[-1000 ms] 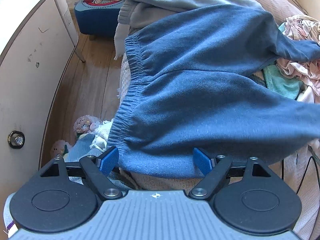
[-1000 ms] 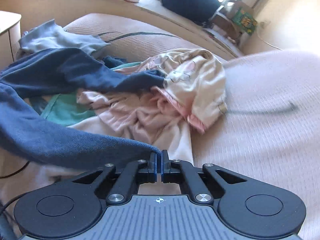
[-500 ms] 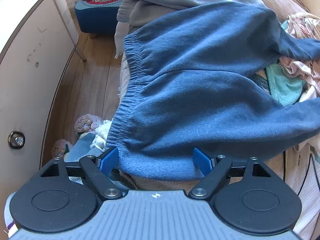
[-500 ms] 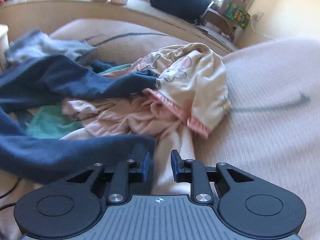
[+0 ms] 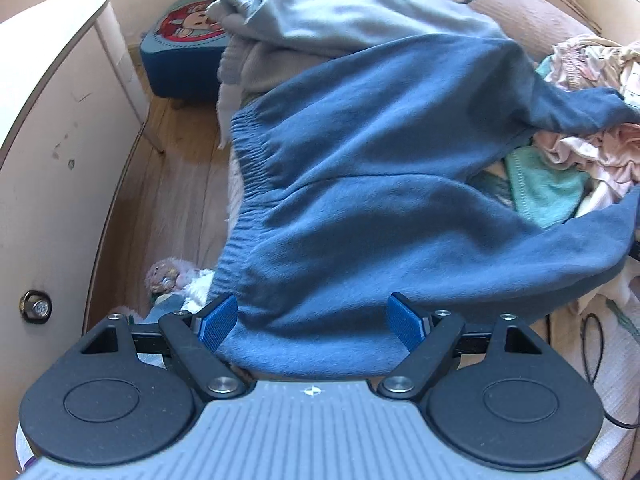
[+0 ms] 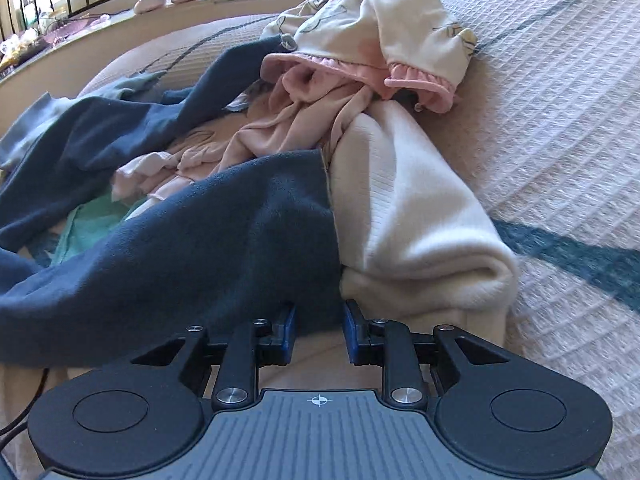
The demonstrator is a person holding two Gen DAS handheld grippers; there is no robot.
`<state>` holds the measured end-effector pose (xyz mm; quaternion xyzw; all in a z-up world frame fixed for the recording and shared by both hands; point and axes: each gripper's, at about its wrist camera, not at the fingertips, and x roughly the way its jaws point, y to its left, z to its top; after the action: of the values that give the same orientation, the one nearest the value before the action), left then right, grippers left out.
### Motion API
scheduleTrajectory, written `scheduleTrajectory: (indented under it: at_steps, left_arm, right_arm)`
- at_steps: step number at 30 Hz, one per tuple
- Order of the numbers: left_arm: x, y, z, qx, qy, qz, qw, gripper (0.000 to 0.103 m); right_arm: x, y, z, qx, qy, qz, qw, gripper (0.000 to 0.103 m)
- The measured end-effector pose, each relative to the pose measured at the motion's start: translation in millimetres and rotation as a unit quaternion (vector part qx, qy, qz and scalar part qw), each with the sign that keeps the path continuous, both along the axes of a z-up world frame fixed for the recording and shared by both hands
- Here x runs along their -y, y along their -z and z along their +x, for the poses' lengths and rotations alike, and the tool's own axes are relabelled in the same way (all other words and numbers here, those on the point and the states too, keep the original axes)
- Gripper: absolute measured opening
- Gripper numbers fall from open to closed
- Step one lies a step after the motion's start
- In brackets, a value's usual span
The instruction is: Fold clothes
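Observation:
Blue sweatpants [image 5: 360, 184] lie spread on the bed, elastic waistband at the left by the bed edge, one leg running right. My left gripper [image 5: 312, 322] is wide open with the near hem of the pants between its blue pads, not clamped. In the right wrist view the end of the blue pant leg [image 6: 208, 240] lies on other clothes. My right gripper [image 6: 318, 332] is open, its jaws straddling the leg's edge without pinching it.
A pile of cream and pink clothes [image 6: 380, 92] and a teal garment [image 5: 548, 188] lie at the right. A light grey garment [image 5: 320, 12] lies beyond the pants. A white cabinet [image 5: 52, 128], blue stool [image 5: 180, 56] and wood floor are left of the bed. A black cable [image 5: 592, 340] lies at the right.
My right gripper has opened and let go of the pant leg, which has dropped onto the clothes pile. The left gripper stays open and has shifted slightly.

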<state>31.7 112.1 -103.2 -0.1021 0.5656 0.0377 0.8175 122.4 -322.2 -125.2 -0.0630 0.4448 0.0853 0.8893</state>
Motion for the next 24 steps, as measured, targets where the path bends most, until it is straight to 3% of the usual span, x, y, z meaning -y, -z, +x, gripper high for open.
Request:
scheduleTrajectory:
  at_steps: [3,6,9,12,15,17,24]
  left_arm:
    - [2.0,-4.3,3.2,0.007,0.007,-0.025,0.9996,0.081]
    - [16.0,-14.2,8.4,0.021,0.022,-0.051,0.9983,0.081]
    - [42.5,-19.4,17.8,0.026,0.064,-0.045,0.9966,0.081]
    - [61.9,-16.8,31.7,0.024,0.087,-0.044,0.9949,0.081]
    - [69.7,-9.4,41.1,0.020,0.089,-0.054,0.9944,0.081]
    - [72.1,-3.6,41.9,0.021,0.088,-0.047,0.9948,0.080]
    - [66.5,4.6,43.2,0.011,0.073,-0.084,0.9937,0.063]
  right_arm:
    - [2.2,-6.0,-2.4,-0.011,0.010,-0.010,1.000,0.000]
    - [9.8,-26.2,-19.0,-0.008,0.017,-0.024,1.000,0.000]
    - [23.6,-52.4,-42.8,0.000,0.042,-0.041,0.998,0.000]
    - [45.3,-68.5,-59.7,0.024,0.050,-0.006,0.998,0.000]
    - [51.2,-59.6,-55.2,0.040,0.040,0.049,0.997,0.012]
    - [39.8,-43.4,-40.4,0.036,0.033,0.056,0.997,0.022]
    - [10.6,-9.1,2.0,0.018,0.010,0.000,1.000,0.026]
